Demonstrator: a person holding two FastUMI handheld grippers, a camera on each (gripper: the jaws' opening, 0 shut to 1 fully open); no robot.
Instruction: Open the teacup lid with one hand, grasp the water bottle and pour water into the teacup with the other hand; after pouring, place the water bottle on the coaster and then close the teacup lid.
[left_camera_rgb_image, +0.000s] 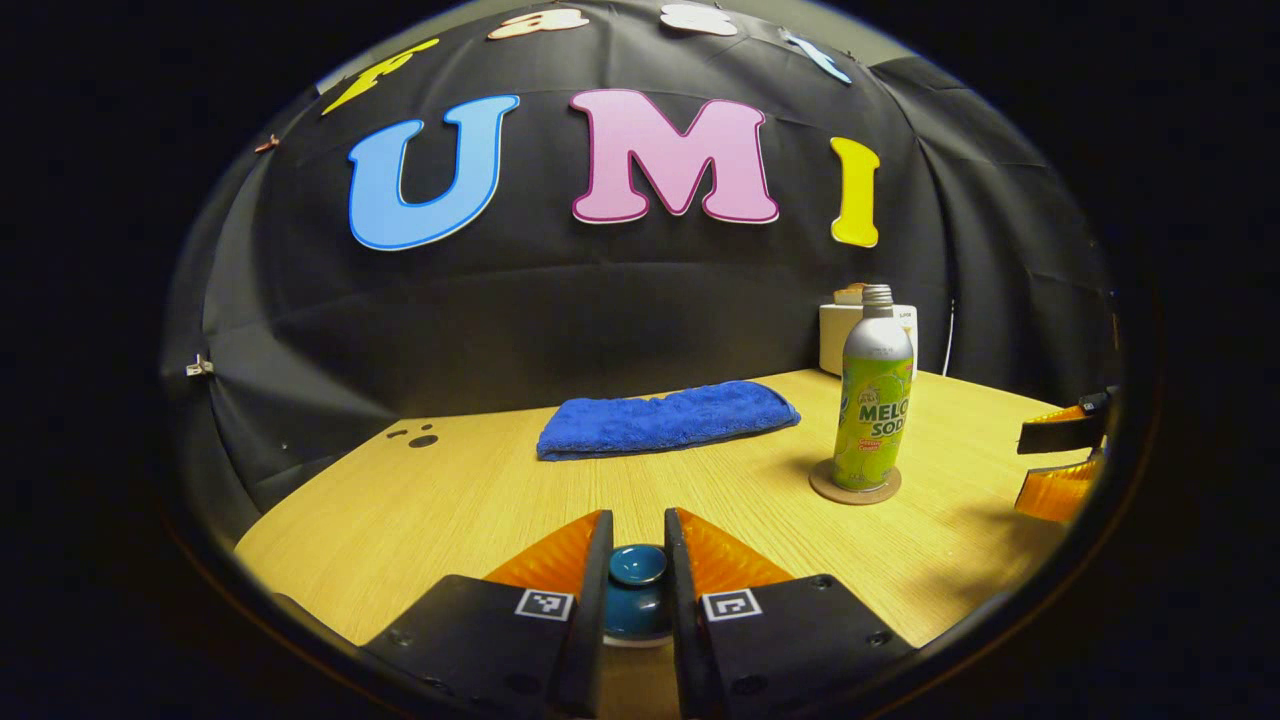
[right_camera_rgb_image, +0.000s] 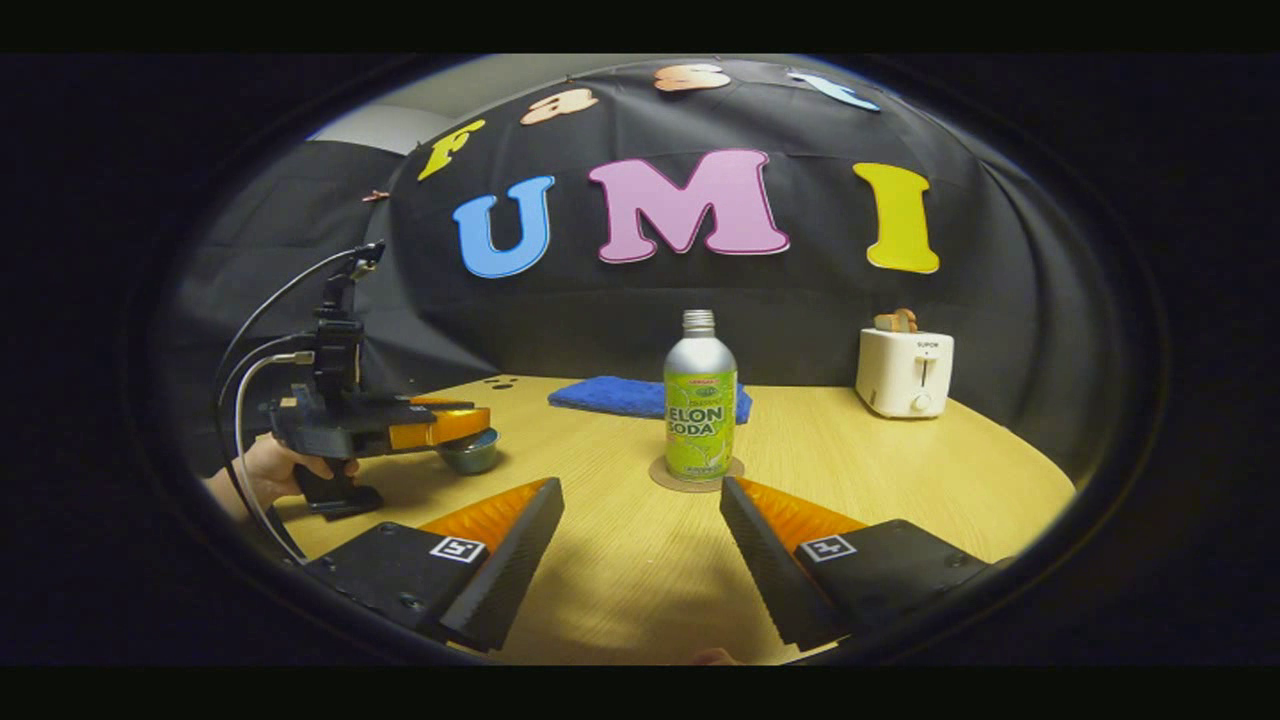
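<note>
My left gripper (left_camera_rgb_image: 637, 516) is shut on the round knob of the teal teacup lid (left_camera_rgb_image: 637, 566), low at the front of the table. In the right gripper view that same gripper (right_camera_rgb_image: 445, 425) hovers over the teal teacup (right_camera_rgb_image: 470, 454), held by a hand (right_camera_rgb_image: 265, 470). Whether the lid rests on the cup I cannot tell. The silver and green water bottle (left_camera_rgb_image: 873, 400) (right_camera_rgb_image: 700, 400) stands upright, uncapped, on a round cork coaster (left_camera_rgb_image: 853, 487) (right_camera_rgb_image: 665, 476). My right gripper (right_camera_rgb_image: 640, 505) is open, short of the bottle and apart from it. Its fingers (left_camera_rgb_image: 1060, 460) show in the left gripper view.
A folded blue towel (left_camera_rgb_image: 668, 418) (right_camera_rgb_image: 610, 396) lies at the back of the wooden table (left_camera_rgb_image: 450, 510). A white toaster (right_camera_rgb_image: 905, 372) (left_camera_rgb_image: 832, 338) stands at the back right. Small dark holes (left_camera_rgb_image: 422, 438) mark the table's far left.
</note>
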